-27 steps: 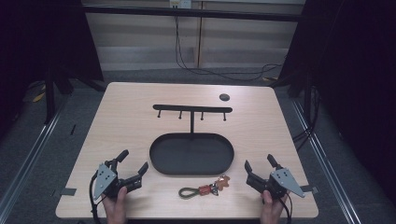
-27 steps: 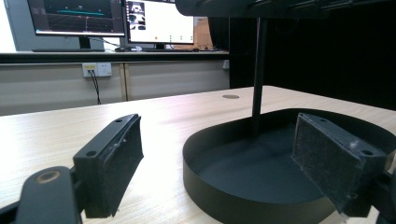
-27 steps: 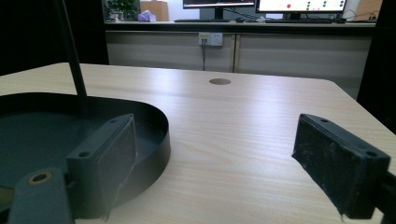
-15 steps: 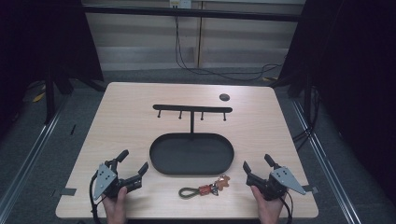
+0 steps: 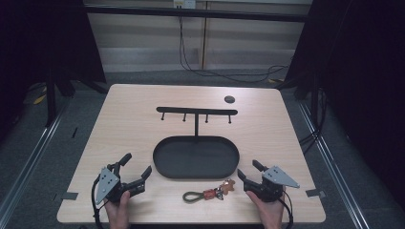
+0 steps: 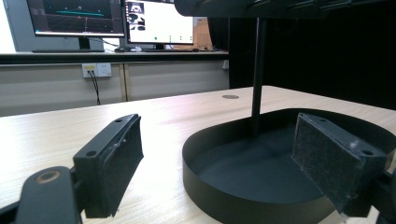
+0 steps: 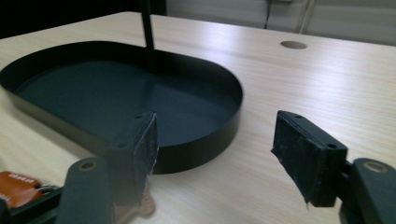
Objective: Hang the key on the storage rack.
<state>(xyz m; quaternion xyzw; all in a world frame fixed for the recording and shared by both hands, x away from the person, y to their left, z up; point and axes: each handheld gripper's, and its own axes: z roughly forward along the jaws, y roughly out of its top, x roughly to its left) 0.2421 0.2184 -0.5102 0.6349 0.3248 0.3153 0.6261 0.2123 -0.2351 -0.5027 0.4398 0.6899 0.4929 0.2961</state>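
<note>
left gripper (image 5: 135, 169): jaws spread wide, nothing between the pads; rests low on the table (image 5: 129, 124) at the near left corner, held by the left hand (image 5: 118, 210). Well apart from the keyring.
keyring (image 5: 208, 193): lies flat on the table just in front of the near rim of the tray, between the two grippers, nearer the right one. Dark cord loop at its left end, orange tag in the middle, small tan charm at the right end.
tray (image 5: 165, 143): black oval tray, nothing in it; a thin post rises from its far side to a hook bar (image 5: 197, 111) with small pegs hanging below.
right gripper (image 5: 248, 174): jaws held well apart, gripping nothing; pads point toward the tan-charm end of the keyring, near it but not touching, as far as the high view lets me judge.
step in hand (judgement): right gripper approaching to pick up the keyring, probably for a peg on the hook bar.
how to do it well (judgement): come in low with the pads level, straddle the orange tag or the metal ring beside it rather than the loose charm, close firmly. Leave the cord loop free so it can go over a peg.
risk (judgement): a pad could nudge the keyring against the tray wall.
right gripper view: orange tag (image 7: 18, 185) at the lower left, beside and slightly behind the left jaw, so the jaws are not yet lined up on it.
left gripper view: tray wall (image 6: 219, 186) close between its pads, post (image 6: 258, 70) upright.
high view: gives the whole layout and the peg spacing.
</note>
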